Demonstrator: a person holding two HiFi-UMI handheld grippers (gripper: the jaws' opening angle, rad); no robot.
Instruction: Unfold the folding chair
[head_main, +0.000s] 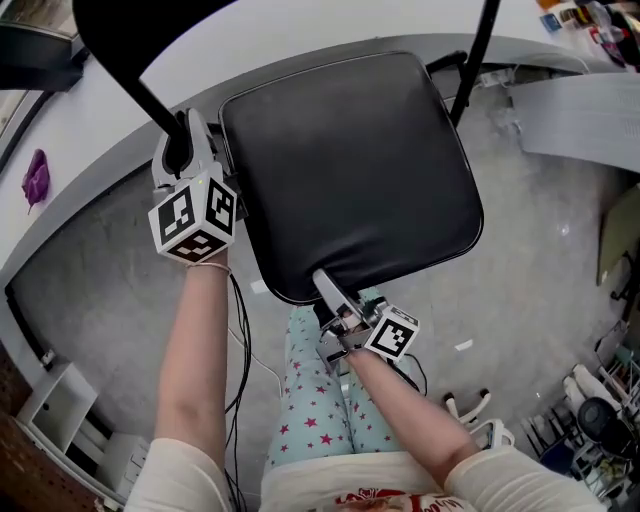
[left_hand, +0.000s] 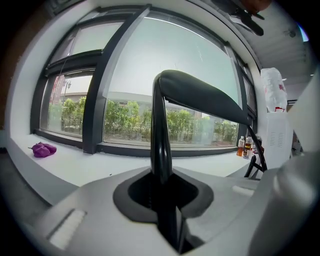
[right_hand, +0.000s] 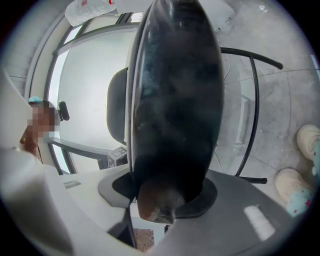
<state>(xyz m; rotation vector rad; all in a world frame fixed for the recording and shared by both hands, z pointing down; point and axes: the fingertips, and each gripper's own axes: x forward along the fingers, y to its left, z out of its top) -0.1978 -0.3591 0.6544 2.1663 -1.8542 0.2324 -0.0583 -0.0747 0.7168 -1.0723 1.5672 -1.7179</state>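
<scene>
The folding chair's black padded seat (head_main: 350, 170) lies nearly flat in the middle of the head view, its black backrest (head_main: 130, 30) curving off at top left. My left gripper (head_main: 185, 150) is shut on the black frame tube (left_hand: 161, 150) beside the seat's left edge, below the backrest (left_hand: 205, 95). My right gripper (head_main: 330, 300) is shut on the seat's near front edge. In the right gripper view the seat (right_hand: 175, 95) rises edge-on from between the jaws, and thin black legs (right_hand: 252, 100) show behind it.
A white curved counter (head_main: 90, 110) runs behind the chair under large windows (left_hand: 190, 85). A purple cloth (head_main: 36, 178) lies on it at left, bottles (left_hand: 246, 147) at right. The floor is grey concrete (head_main: 530, 260). My star-patterned trousers (head_main: 320, 410) and shoes (right_hand: 300, 165) are below.
</scene>
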